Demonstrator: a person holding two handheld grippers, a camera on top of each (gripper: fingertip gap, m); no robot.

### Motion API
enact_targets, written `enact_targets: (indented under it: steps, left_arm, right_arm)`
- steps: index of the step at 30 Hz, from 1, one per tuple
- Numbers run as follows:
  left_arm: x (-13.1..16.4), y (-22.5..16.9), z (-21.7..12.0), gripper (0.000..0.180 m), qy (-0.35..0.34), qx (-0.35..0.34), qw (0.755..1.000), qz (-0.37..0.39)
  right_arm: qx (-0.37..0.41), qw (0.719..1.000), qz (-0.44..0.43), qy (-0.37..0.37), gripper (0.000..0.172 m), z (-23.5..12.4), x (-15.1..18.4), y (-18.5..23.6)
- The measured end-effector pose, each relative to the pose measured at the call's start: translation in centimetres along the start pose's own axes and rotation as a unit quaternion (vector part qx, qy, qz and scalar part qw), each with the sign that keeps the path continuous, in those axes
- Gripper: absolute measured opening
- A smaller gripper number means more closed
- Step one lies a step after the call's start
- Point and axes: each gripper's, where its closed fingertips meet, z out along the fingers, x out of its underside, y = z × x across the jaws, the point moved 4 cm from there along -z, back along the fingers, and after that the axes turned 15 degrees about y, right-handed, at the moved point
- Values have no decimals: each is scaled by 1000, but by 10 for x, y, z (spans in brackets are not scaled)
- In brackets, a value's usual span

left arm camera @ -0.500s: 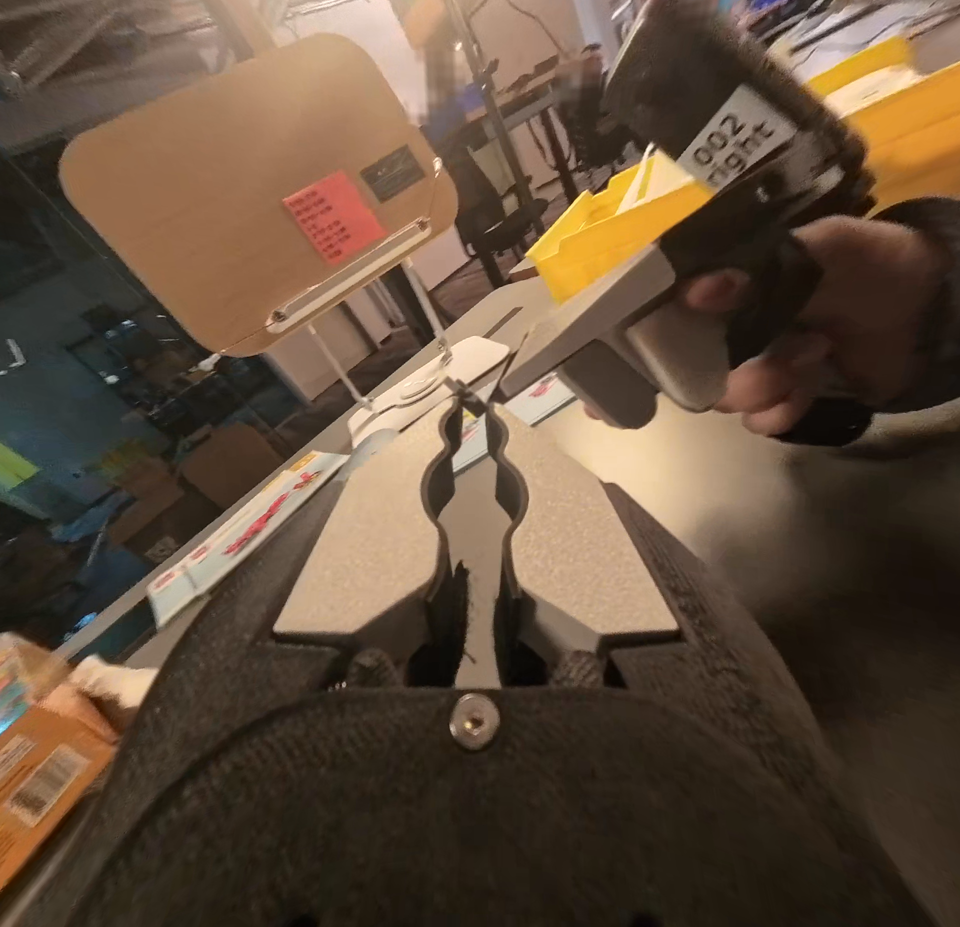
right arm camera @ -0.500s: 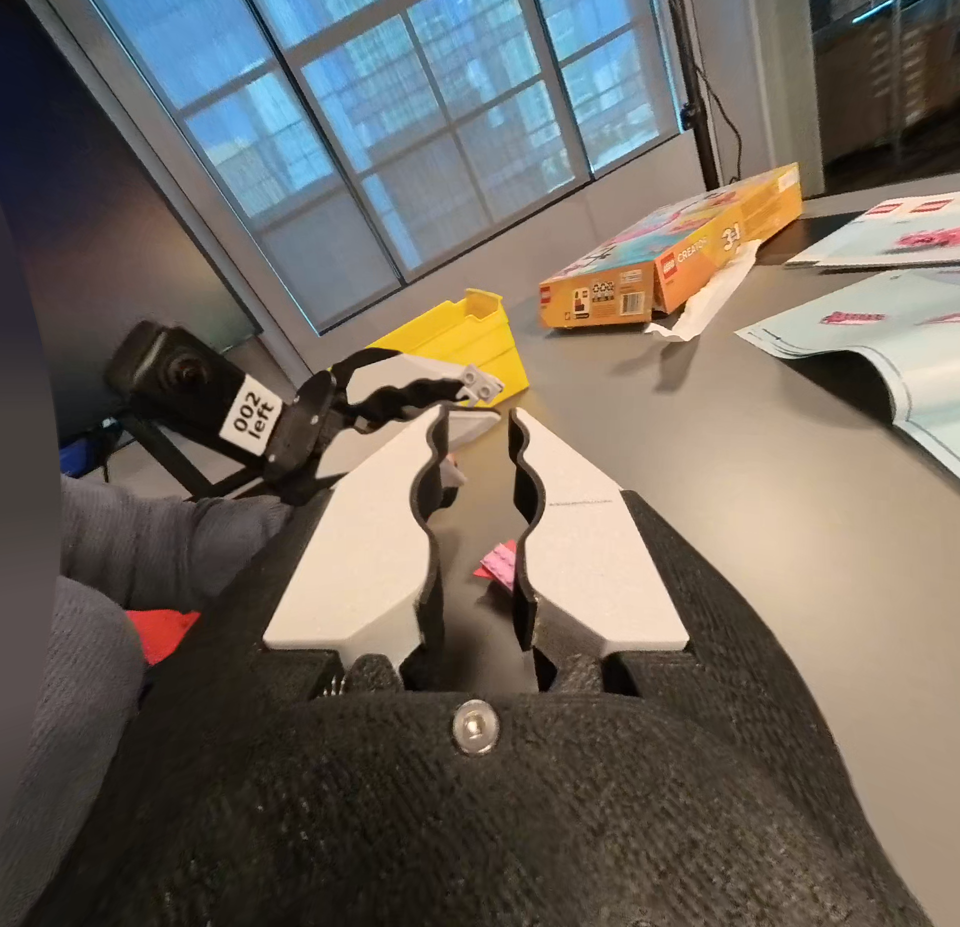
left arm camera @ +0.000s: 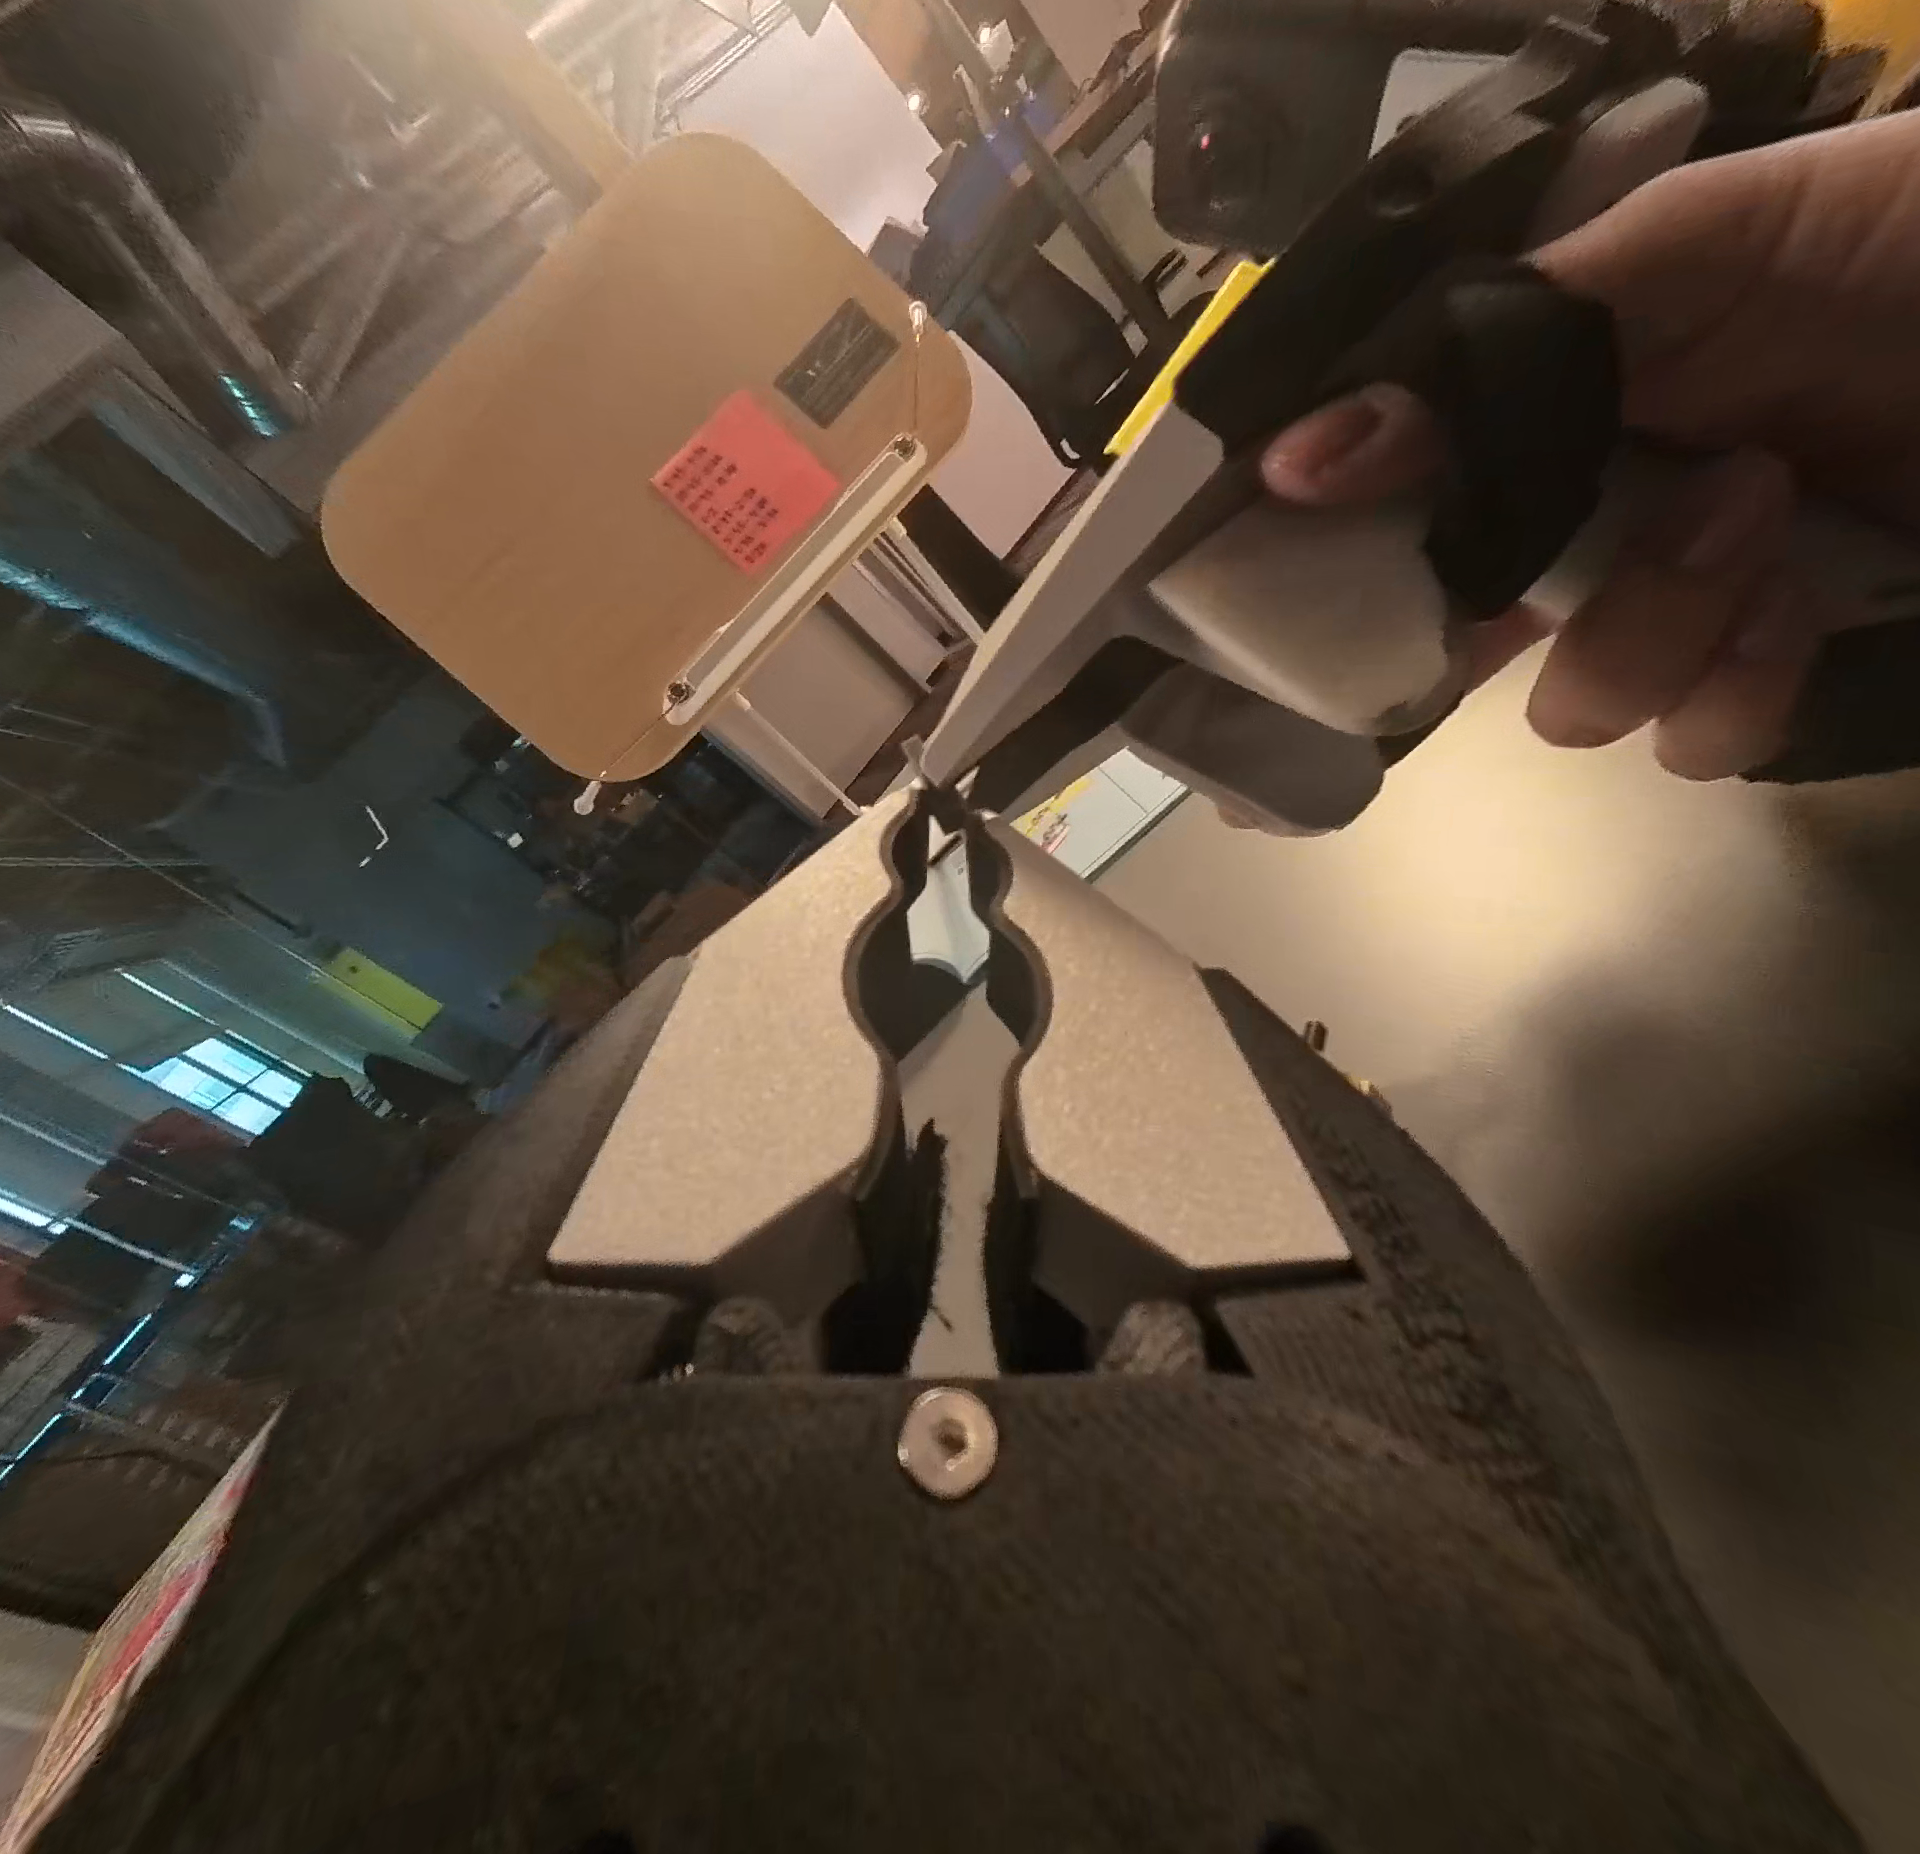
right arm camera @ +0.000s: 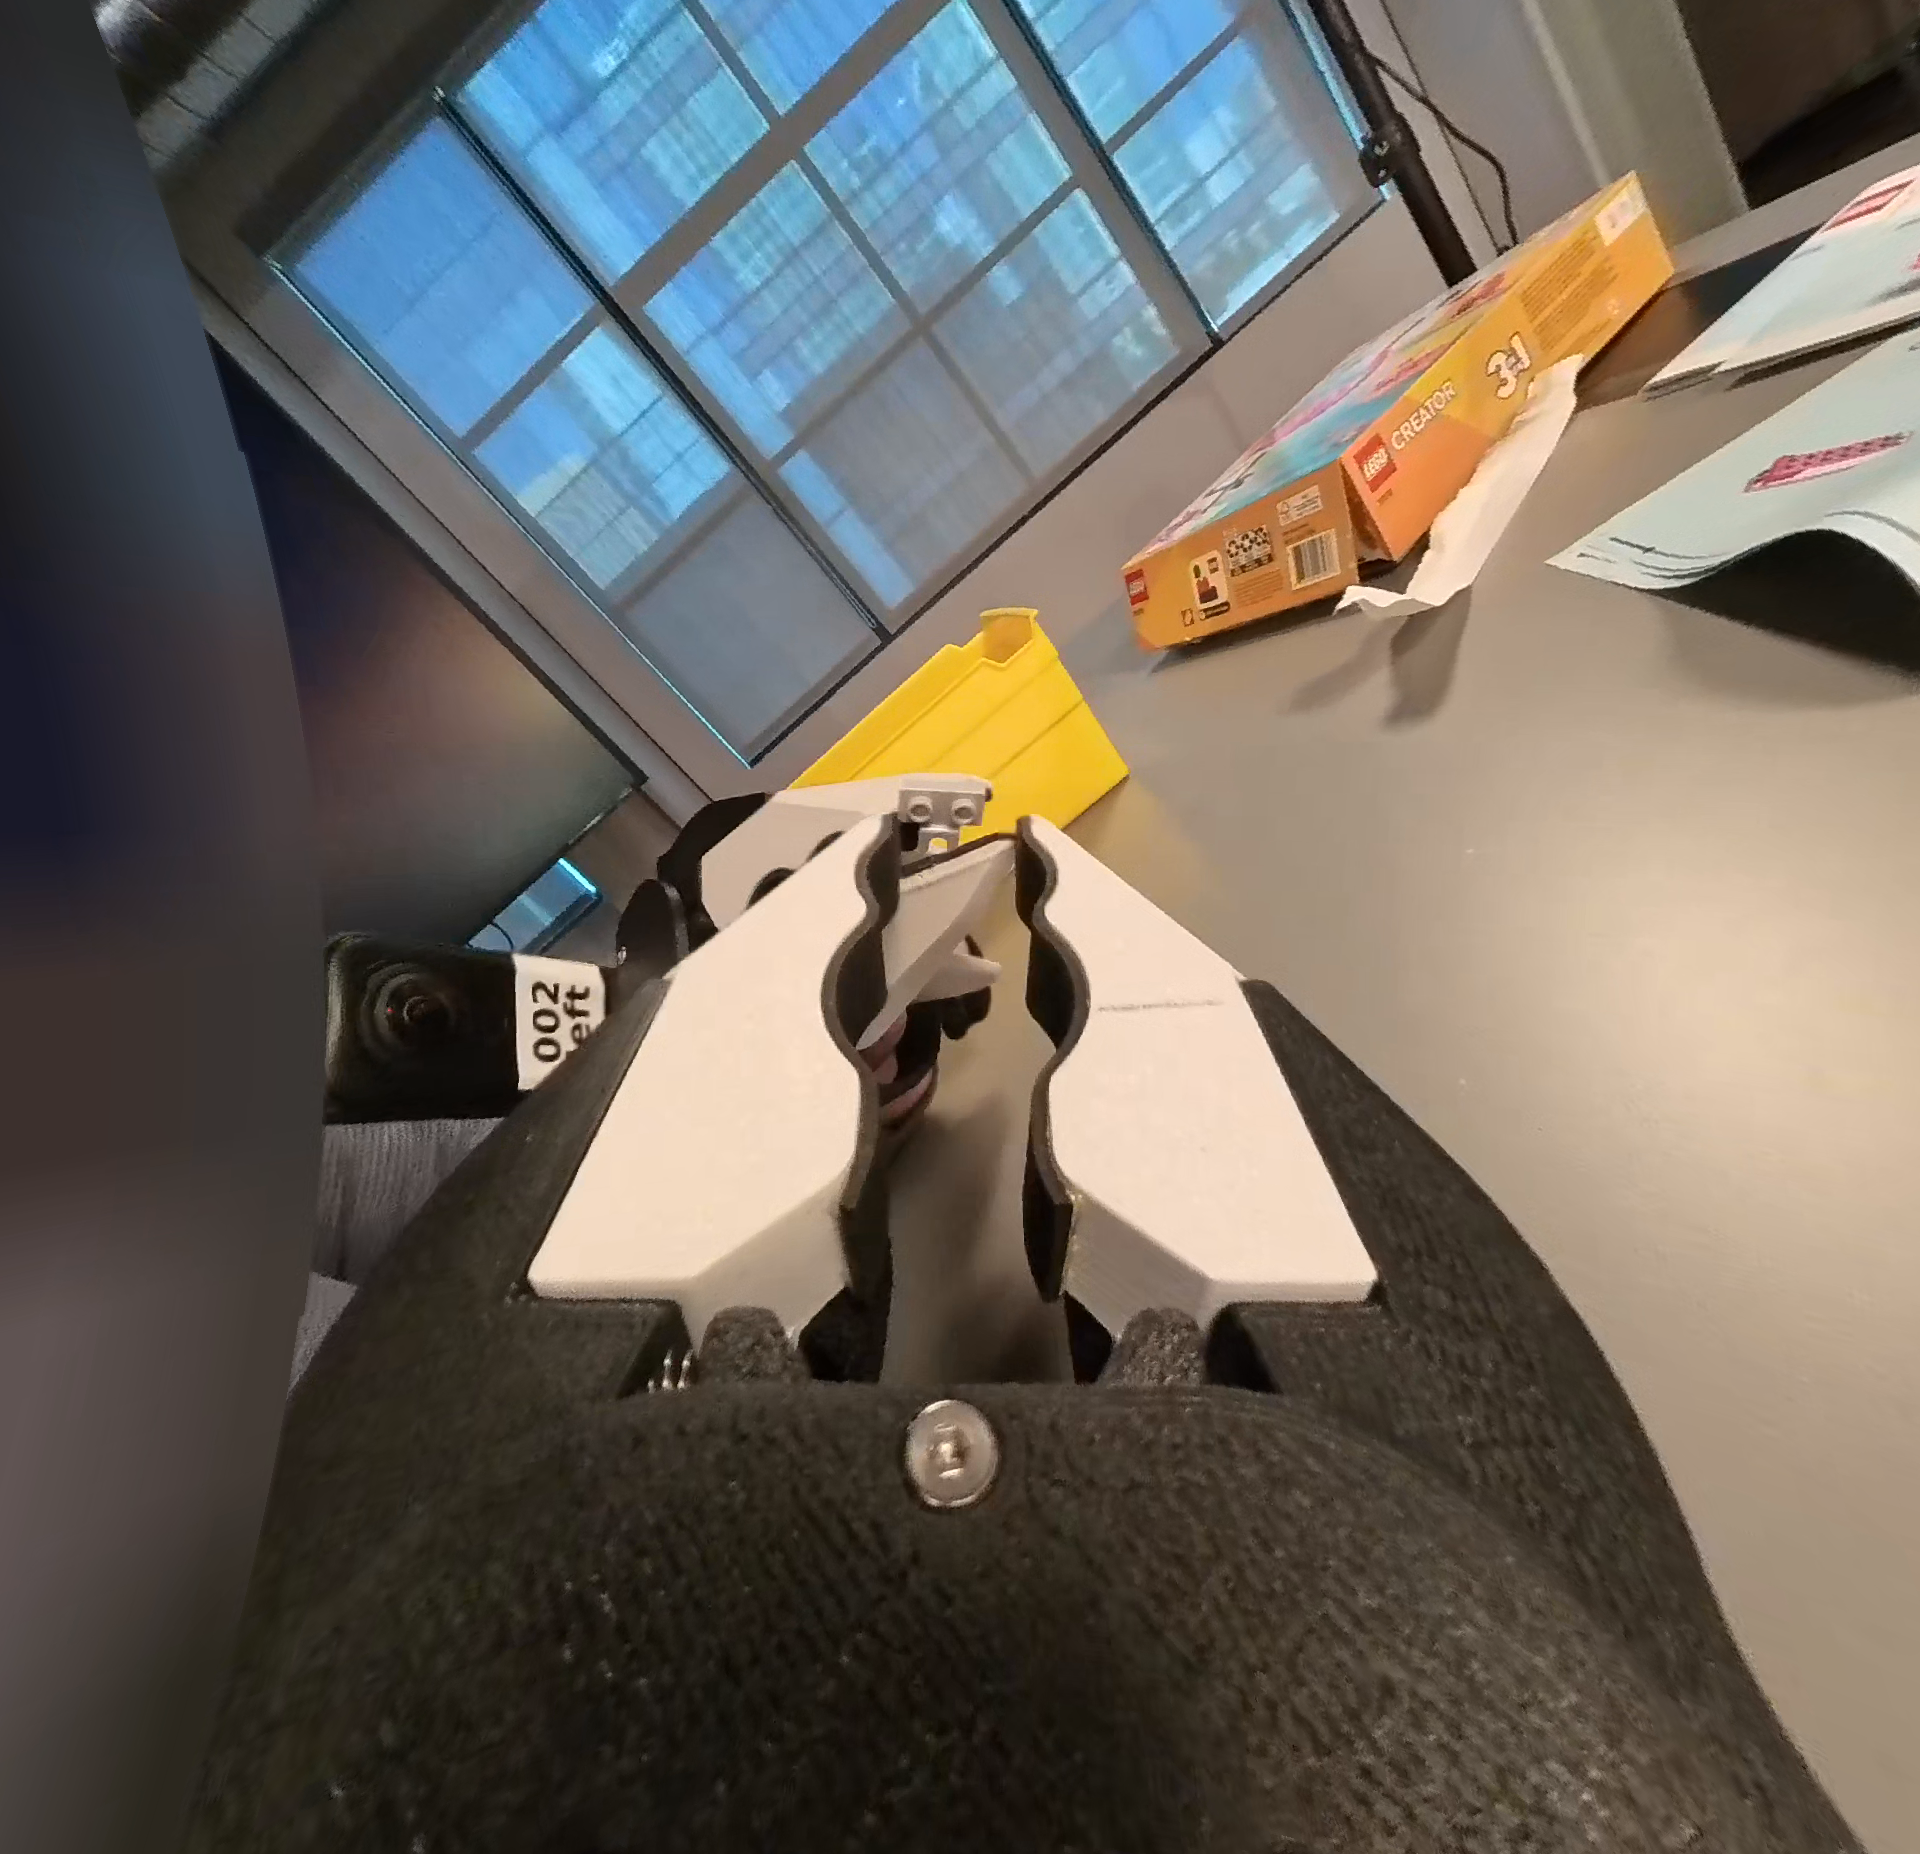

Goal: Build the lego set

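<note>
My left gripper (left arm camera: 940, 812) is shut on a small grey two-stud brick (left arm camera: 918, 763) pinched at its very tips. In the right wrist view the same brick (right arm camera: 940, 805) shows at the tip of the left gripper's fingers (right arm camera: 831, 817), which reach in from the left. My right gripper (right arm camera: 954, 830) is open. Its two fingertips stand apart around the left gripper's tip, with the brick just above its left pad, and neither pad presses on the brick. In the left wrist view a right gripper finger (left arm camera: 1049, 630) comes down from the upper right, held by a hand (left arm camera: 1714, 402).
On the grey table (right arm camera: 1455, 973) are a yellow bin (right arm camera: 997, 724), an orange toy box (right arm camera: 1382, 474), crumpled white paper (right arm camera: 1455, 547) and light blue printed sheets (right arm camera: 1766, 516). A tan board on a white stand (left arm camera: 623, 454) rises behind the table. My two grippers' fingertips are within a few centimetres of each other.
The two grippers have come together. The left gripper's tip with the grey brick now sits between the right gripper's open fingertips. Both views have tilted upward.
</note>
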Motion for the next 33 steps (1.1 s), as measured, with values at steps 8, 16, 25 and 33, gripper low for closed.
enact_targets:
  steps: [8,16,25,33]
  left_arm:
    - [-3,-3,-2,5,-13,23,1000,-18]
    - [-4,-4,-2,6,-14,28,999,-20]
    - [34,-10,-15,64,135,263,947,-125]
    - [64,-53,-34,63,247,415,864,-141]
  right_arm:
    - [-30,999,13,-5,16,-2,-4,3]
    - [-41,999,17,5,15,0,-1,4]
    - [133,954,-131,235,14,-23,14,-15]
    - [279,722,-232,589,14,-59,56,-36]
